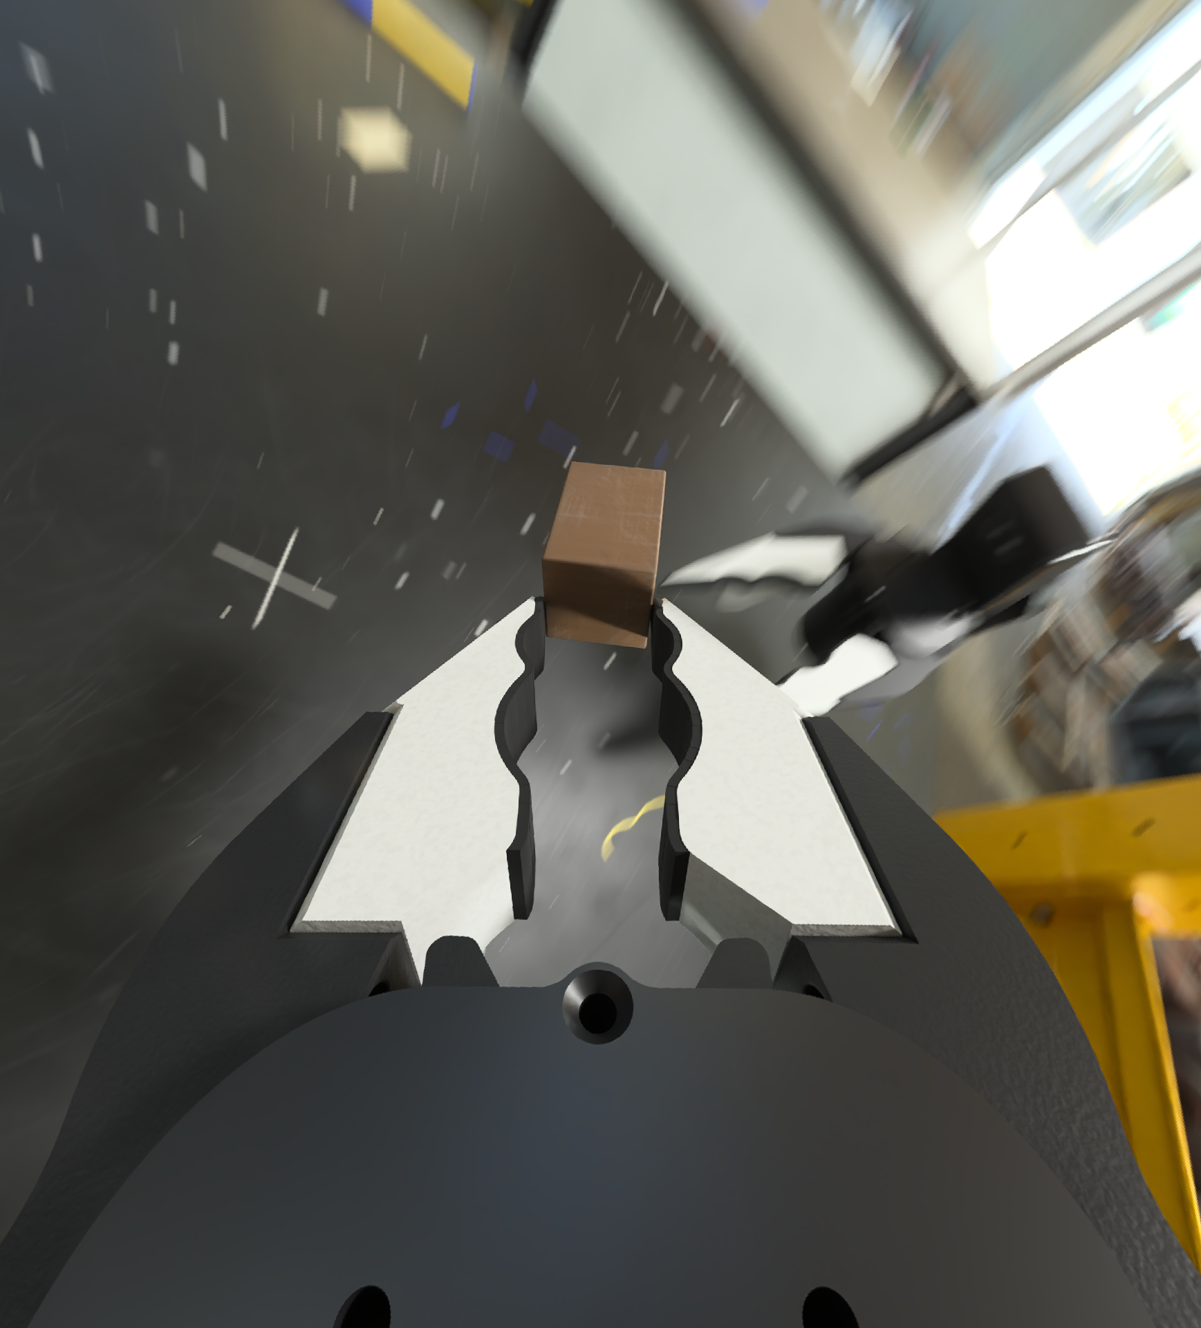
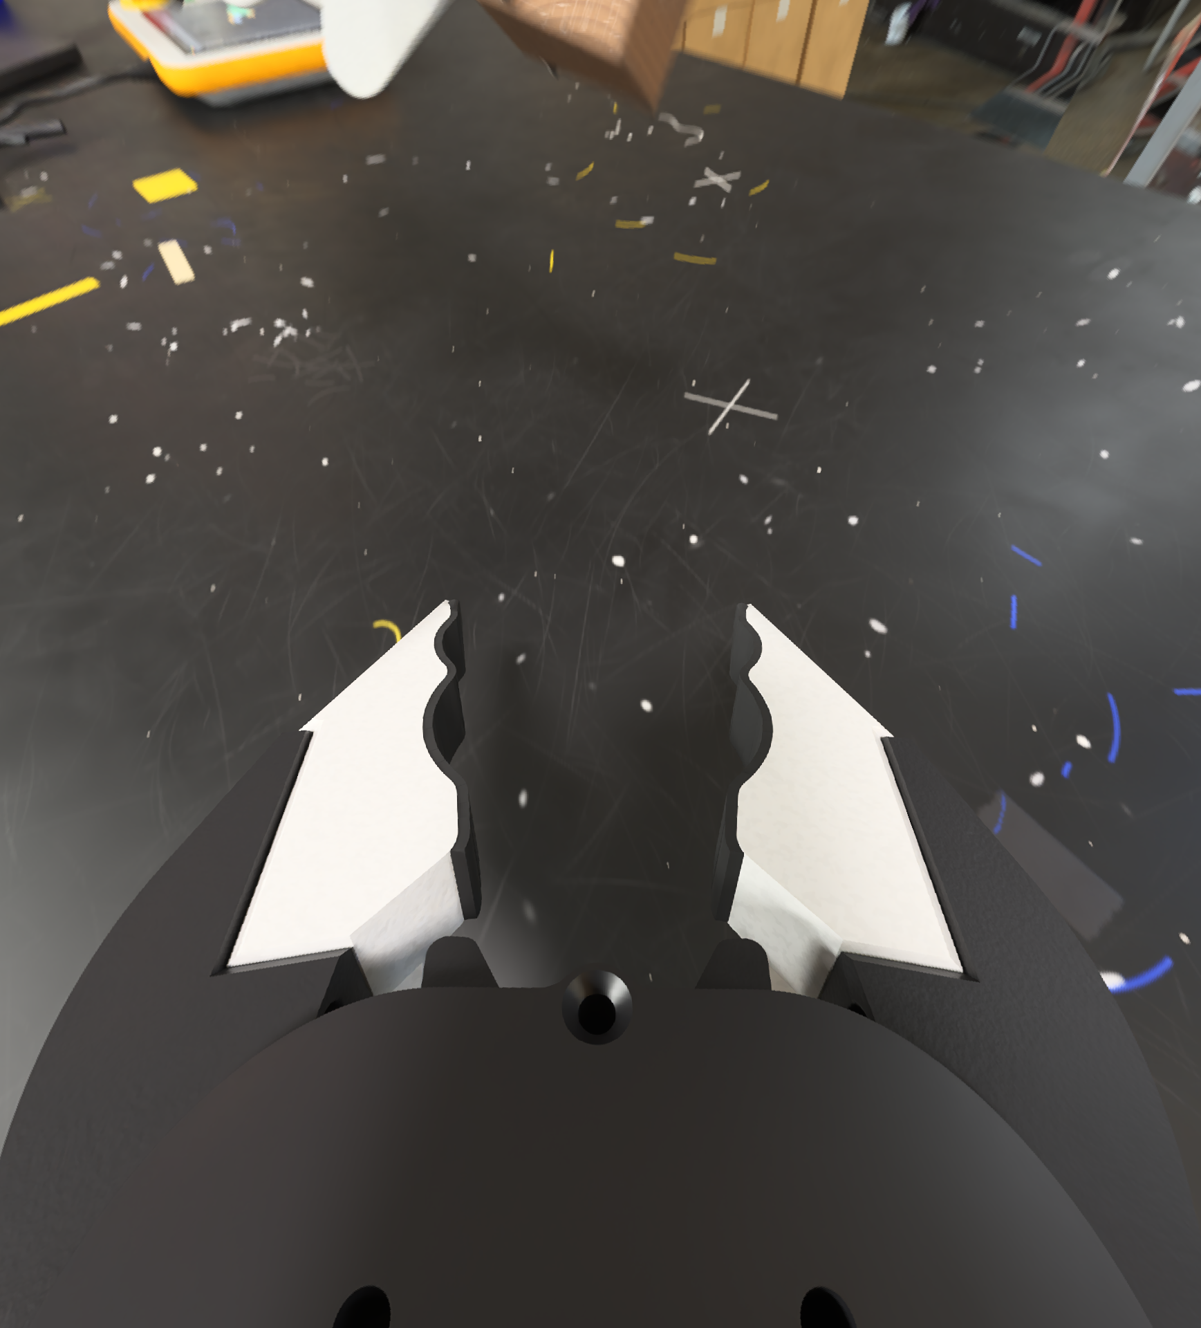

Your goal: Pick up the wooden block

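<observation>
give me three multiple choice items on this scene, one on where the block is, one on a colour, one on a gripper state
1. Where is the brown wooden block?
A. between the left gripper's fingertips
B. flat on the dark tabletop
C. inside the right gripper

2. What colour are the finger faces of both grippers?
A. red
B. white
C. green

3. How is the right gripper?
A. shut on the block
B. open and empty
C. shut on nothing

Answers: 1 A, the fingertips press on the block's two sides. 2 B, the flat faces are white beside black pads. 3 B, a wide gap shows only tabletop between its fingers.

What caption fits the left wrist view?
Left gripper pinches the block at its fingertips, above the dark table.
</observation>
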You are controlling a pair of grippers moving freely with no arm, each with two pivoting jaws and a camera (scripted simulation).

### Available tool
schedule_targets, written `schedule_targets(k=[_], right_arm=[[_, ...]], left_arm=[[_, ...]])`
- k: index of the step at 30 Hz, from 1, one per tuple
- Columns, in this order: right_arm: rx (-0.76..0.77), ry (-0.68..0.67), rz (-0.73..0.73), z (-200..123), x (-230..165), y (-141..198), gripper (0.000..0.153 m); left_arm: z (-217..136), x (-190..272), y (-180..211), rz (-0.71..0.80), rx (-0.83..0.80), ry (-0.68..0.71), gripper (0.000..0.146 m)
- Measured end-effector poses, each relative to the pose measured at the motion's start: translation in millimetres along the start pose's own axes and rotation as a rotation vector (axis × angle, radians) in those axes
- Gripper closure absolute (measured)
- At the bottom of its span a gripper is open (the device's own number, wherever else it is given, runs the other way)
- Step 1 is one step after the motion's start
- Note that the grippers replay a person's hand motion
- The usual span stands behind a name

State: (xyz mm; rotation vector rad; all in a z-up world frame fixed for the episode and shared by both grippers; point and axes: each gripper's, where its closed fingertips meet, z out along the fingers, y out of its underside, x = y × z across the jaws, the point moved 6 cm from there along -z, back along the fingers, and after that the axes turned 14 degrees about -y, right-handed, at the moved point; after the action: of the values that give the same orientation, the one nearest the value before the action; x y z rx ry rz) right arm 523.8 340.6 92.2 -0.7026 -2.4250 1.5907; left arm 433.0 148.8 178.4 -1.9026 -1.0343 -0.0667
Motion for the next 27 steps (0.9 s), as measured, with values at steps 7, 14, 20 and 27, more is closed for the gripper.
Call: schedule_targets(k=[7, 14, 20, 27], right_arm=[[0.074, 0.168, -0.179, 27.9, -11.9, -23.4, 0.077], [0.067, 0.356, -0.41, 41.9, -30.9, -62.0, 0.077], [0.11, 0.377, -0.439, 35.3, -37.4, -79.1, 0.077], [0.109, 0.394, -0.455, 33.9, -37.3, -77.4, 0.078]], left_arm=[[-34.1, 15.8, 25.9, -0.236, 0.545, 0.154, 0.117], [-20.6, 42.8, 35.5, -0.254, 0.635, 0.046, 0.117], [-16.7, 55.7, 38.2, -0.196, 0.65, 0.07, 0.117], [-9.4, 55.7, 43.5, -0.215, 0.637, 0.111, 0.117]])
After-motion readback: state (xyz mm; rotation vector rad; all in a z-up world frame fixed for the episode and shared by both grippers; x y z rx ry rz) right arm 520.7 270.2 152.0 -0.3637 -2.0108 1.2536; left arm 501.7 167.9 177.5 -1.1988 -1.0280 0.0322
